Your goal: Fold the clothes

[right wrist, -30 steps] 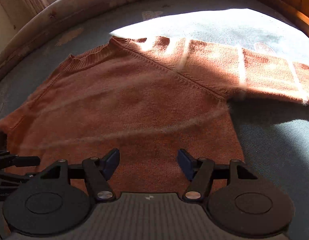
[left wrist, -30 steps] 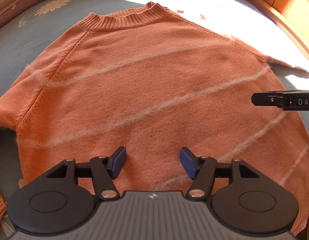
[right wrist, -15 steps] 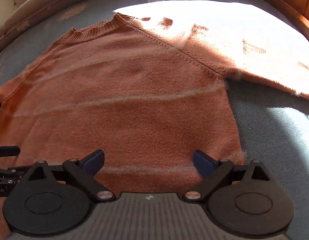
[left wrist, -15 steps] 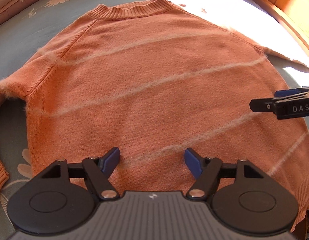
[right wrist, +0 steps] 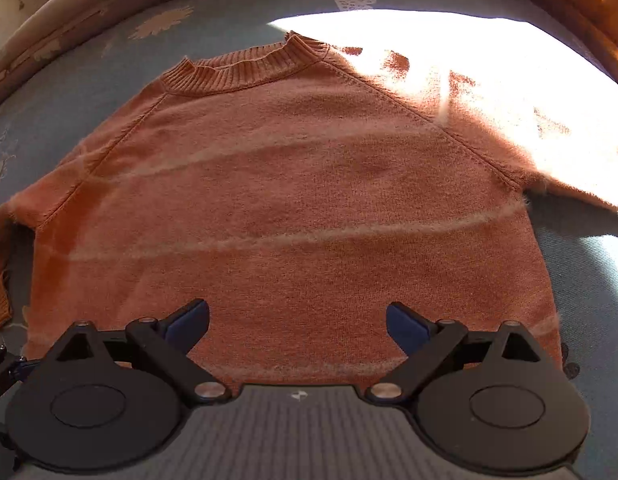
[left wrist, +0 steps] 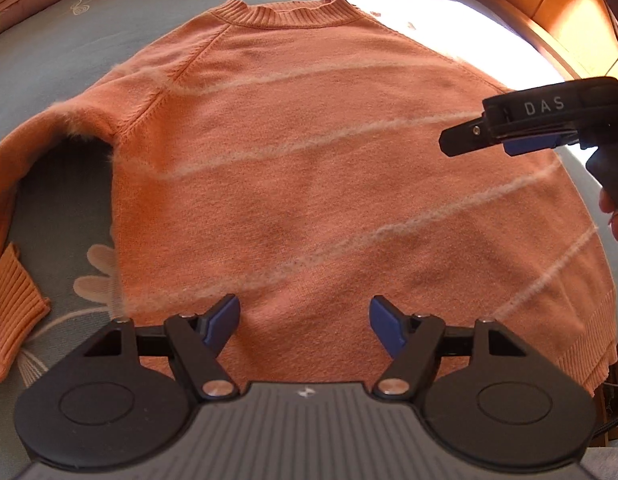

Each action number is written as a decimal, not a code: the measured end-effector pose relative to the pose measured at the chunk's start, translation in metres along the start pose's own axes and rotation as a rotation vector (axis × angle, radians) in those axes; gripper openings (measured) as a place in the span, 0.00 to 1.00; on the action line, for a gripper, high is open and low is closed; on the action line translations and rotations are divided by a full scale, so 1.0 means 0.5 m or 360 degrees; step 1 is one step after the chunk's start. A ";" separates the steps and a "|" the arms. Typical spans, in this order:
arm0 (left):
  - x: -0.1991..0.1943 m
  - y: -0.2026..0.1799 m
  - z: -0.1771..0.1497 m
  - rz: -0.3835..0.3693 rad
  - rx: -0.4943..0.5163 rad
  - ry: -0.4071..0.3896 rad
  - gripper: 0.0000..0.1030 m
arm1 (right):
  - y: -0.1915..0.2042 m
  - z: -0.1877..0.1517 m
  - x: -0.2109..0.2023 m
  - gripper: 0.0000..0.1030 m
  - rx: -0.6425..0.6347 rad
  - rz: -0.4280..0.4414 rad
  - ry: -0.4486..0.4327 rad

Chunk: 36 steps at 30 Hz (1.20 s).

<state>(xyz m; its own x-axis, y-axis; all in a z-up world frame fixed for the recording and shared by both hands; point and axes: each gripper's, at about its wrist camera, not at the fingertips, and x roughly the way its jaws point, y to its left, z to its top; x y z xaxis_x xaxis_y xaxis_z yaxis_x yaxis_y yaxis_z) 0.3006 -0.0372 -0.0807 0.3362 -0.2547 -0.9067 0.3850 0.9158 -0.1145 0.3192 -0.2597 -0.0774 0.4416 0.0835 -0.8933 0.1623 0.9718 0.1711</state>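
Left wrist view: right gripper (left wrist: 521, 136) at right edge reads "DAS". Sweater (left wrist: 329, 184) flat on bedspread (left wrist: 69, 80), frame centre, collar toward top, hem at bottom. Left gripper (left wrist: 305, 326) open, empty; right gripper's jaws wide apart, just opened, empty.

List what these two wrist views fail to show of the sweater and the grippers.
- Sweater hem: left wrist view, its middle hidden behind the left gripper.
- Right sleeve: right wrist view, washed out by sunlight, end cut by the edge.
- Right gripper: left wrist view, side-on, jaw gap unreadable.
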 end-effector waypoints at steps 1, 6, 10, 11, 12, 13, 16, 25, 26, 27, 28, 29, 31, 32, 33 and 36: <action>-0.011 0.022 -0.004 0.0033 -0.0048 -0.0010 0.67 | 0.020 0.003 0.000 0.94 -0.0009 0.0015 -0.0002; -0.080 0.145 -0.024 0.0292 -0.0364 -0.0099 0.49 | 0.118 0.014 0.009 0.94 -0.0070 0.0103 0.0013; -0.123 0.217 -0.060 0.0595 -0.0612 -0.0153 0.36 | 0.175 0.016 0.015 0.94 -0.0127 0.0139 0.0030; -0.127 0.233 -0.068 0.0646 -0.0665 -0.0161 0.36 | 0.187 0.017 0.017 0.94 -0.0142 0.0145 0.0033; -0.127 0.248 -0.076 0.0693 -0.0714 -0.0168 0.36 | 0.198 0.019 0.018 0.94 -0.0156 0.0149 0.0034; -0.127 0.264 -0.084 0.0740 -0.0763 -0.0174 0.36 | 0.207 0.020 0.020 0.94 -0.0169 0.0152 0.0036; -0.114 0.293 -0.093 0.0742 -0.0846 -0.0206 0.36 | 0.230 0.024 0.030 0.94 -0.0205 0.0158 0.0046; -0.078 0.350 -0.092 0.0754 -0.1102 -0.0229 0.25 | 0.276 0.022 0.050 0.94 -0.0277 0.0167 0.0088; -0.082 0.351 -0.089 0.0776 -0.1081 -0.0229 0.21 | 0.280 0.023 0.051 0.94 -0.0281 0.0172 0.0088; -0.089 0.351 -0.086 0.0808 -0.1045 -0.0230 0.18 | 0.284 0.024 0.051 0.94 -0.0284 0.0176 0.0087; -0.096 0.352 -0.083 0.0840 -0.1009 -0.0230 0.17 | 0.287 0.026 0.050 0.94 -0.0287 0.0180 0.0081; -0.105 0.358 -0.082 0.0874 -0.0987 -0.0231 0.15 | 0.288 0.028 0.049 0.94 -0.0291 0.0183 0.0075; -0.126 0.377 -0.084 0.0943 -0.0959 -0.0233 0.12 | 0.288 0.031 0.047 0.94 -0.0300 0.0185 0.0061; -0.136 0.389 -0.085 0.0981 -0.0943 -0.0232 0.11 | 0.287 0.033 0.046 0.94 -0.0304 0.0186 0.0054; -0.145 0.403 -0.086 0.1022 -0.0927 -0.0228 0.10 | 0.286 0.034 0.045 0.94 -0.0303 0.0186 0.0051; -0.168 0.442 -0.092 0.1117 -0.0890 -0.0214 0.09 | 0.274 0.035 0.047 0.94 -0.0271 0.0180 0.0057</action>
<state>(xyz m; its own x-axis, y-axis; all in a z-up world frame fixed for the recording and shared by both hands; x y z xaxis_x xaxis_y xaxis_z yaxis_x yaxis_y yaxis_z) 0.3178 0.2007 -0.0485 0.4473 0.4170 -0.7912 -0.4079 0.8824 0.2345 0.3672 -0.1282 -0.0676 0.4166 0.1993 -0.8870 -0.0394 0.9787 0.2014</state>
